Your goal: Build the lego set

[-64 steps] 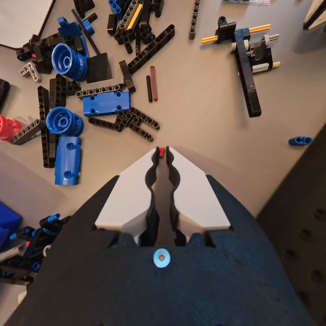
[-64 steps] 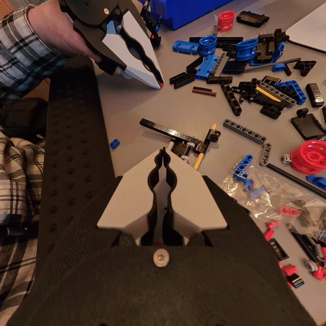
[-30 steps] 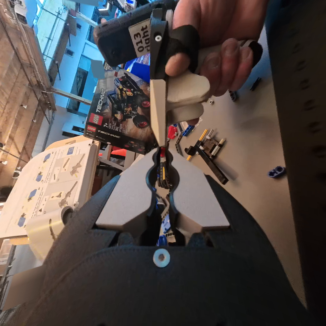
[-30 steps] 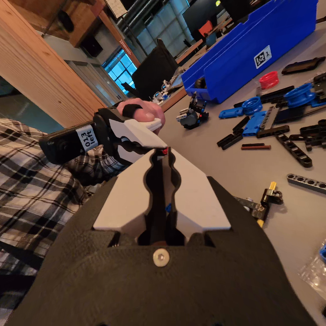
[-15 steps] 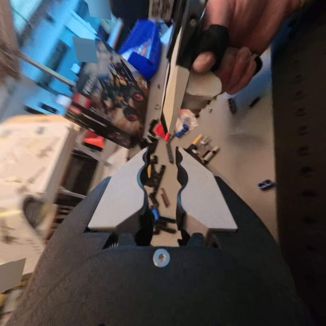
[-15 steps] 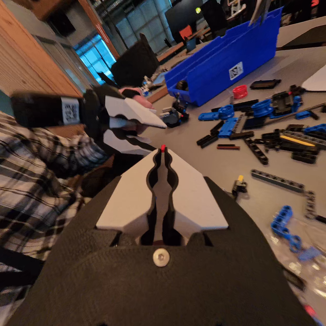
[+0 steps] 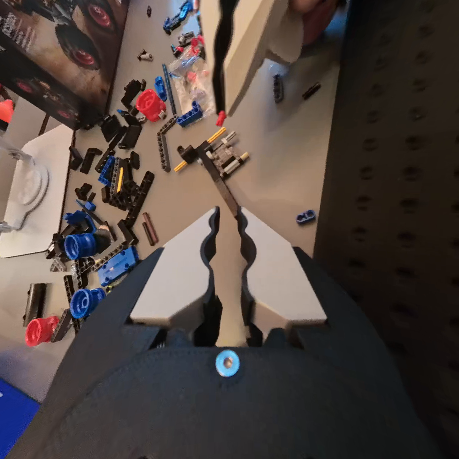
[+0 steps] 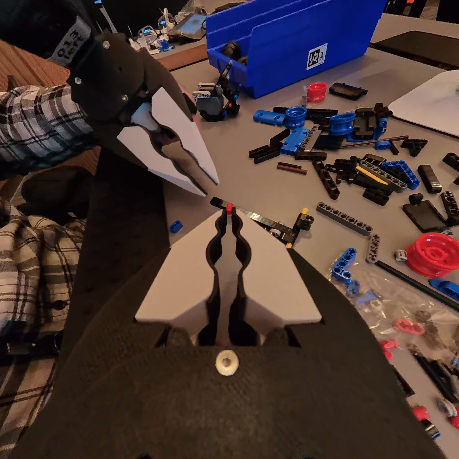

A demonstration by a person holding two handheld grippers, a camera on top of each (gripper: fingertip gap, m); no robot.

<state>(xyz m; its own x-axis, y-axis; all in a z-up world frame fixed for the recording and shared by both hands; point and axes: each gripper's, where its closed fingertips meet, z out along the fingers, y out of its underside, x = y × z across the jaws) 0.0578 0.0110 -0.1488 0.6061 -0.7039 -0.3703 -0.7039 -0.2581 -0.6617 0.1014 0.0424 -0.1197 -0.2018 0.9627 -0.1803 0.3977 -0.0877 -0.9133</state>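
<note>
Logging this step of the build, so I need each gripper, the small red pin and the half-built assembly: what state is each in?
left gripper: jaws open, empty.
right gripper: jaws shut on the red pin.
red pin: pinched at the jaw tips, off the table.
black assembly: lying flat on the table, untouched.

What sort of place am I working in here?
Probably a shared workshop or lab, not a home: a grey worktable strewn with building pieces, a tagged blue parts bin, and cluttered benches behind it.
</note>
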